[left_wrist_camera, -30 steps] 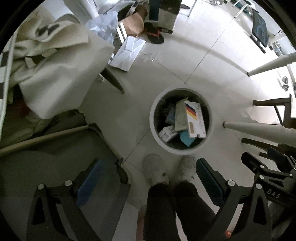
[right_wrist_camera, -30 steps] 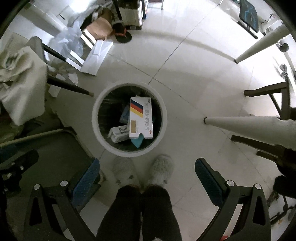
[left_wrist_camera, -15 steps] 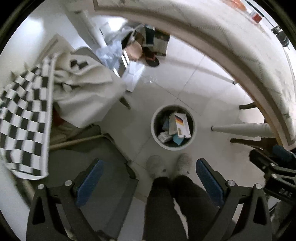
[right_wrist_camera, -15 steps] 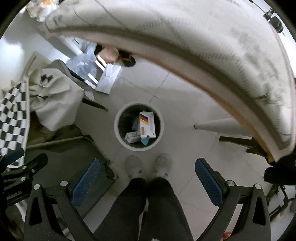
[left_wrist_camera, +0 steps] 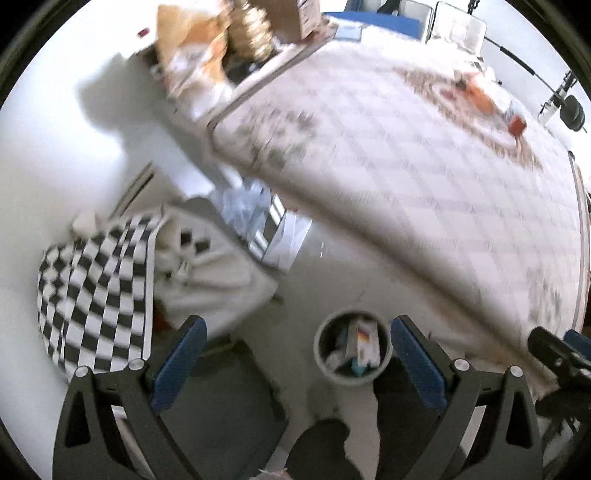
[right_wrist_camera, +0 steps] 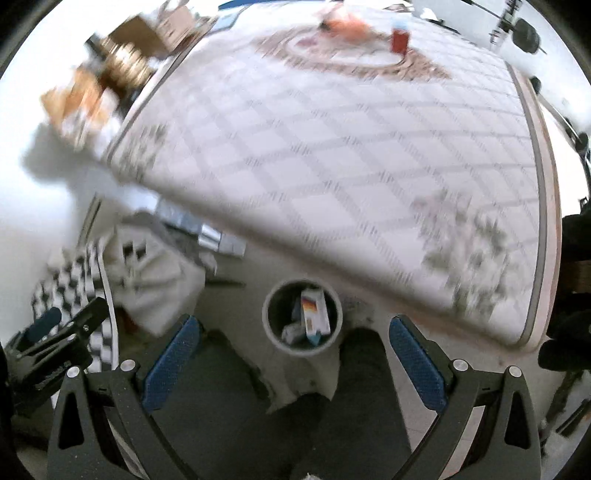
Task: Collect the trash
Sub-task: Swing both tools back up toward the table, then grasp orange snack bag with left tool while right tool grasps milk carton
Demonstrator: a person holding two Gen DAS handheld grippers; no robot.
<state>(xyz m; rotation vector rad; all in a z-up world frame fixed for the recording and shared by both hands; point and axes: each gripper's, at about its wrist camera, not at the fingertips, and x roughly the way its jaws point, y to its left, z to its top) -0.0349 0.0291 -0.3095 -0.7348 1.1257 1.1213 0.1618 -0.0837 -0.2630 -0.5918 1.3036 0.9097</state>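
Risk lay mainly in the blur — both views were smeared, so any reach toward the table point(right_wrist_camera: 332, 155) could misjudge its near edge and knock the small red container point(right_wrist_camera: 400, 40) standing at about one o'clock in the right wrist view, beside an orange item point(right_wrist_camera: 345, 24) too blurred to identify. Both tools were spread wide and carried nothing: the left tool point(left_wrist_camera: 295, 365) and the right tool point(right_wrist_camera: 291, 362) each framed the one round bin point(right_wrist_camera: 303, 317) on the floor, at six o'clock and well below the table. Inside it I counted at least three pieces of trash, a striped box point(right_wrist_camera: 314, 314) uppermost; the rest were too small to number. One checkered cloth point(left_wrist_camera: 96, 295) hung at nine o'clock — loose enough, I judged, to snag a passing tool.
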